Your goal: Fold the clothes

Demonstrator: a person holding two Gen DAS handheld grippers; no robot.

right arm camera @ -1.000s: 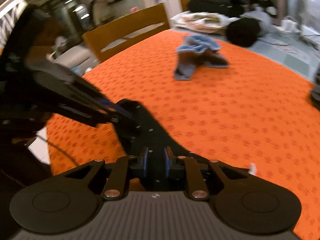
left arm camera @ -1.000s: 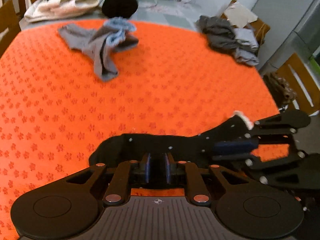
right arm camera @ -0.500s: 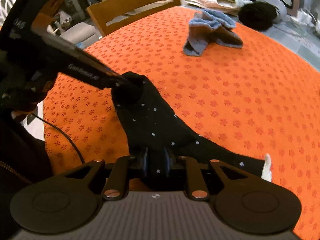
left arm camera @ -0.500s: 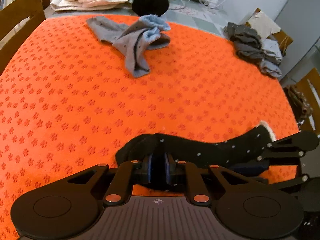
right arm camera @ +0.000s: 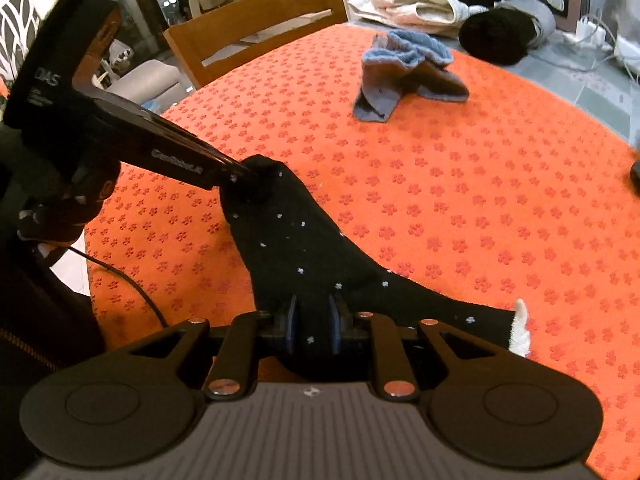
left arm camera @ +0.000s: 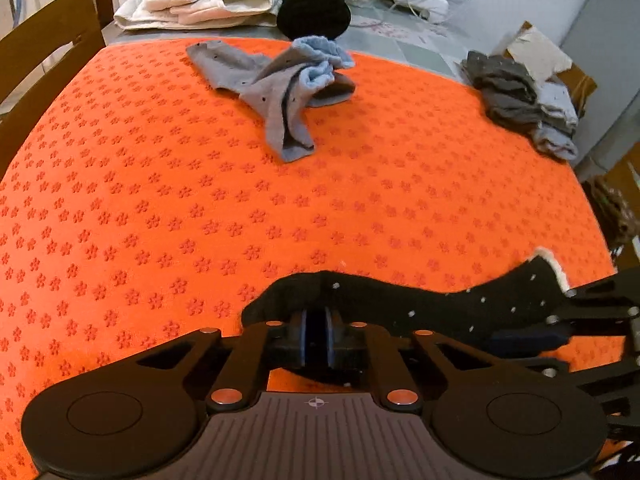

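A black sock with small white dots is held stretched just above the orange flowered cloth. My left gripper is shut on its toe end. My right gripper is shut on the sock near its white-lined cuff. In the right wrist view the left gripper comes in from the left and pinches the toe. In the left wrist view the right gripper shows at the right edge under the cuff.
A heap of grey and light-blue socks lies at the far middle of the cloth. Dark grey socks lie at the far right edge. Folded pale laundry and a black roll lie beyond. A wooden chair stands at the table's side.
Both grippers have lifted and pulled the black sock out straighter between them. The views have tilted to show more of the far table.
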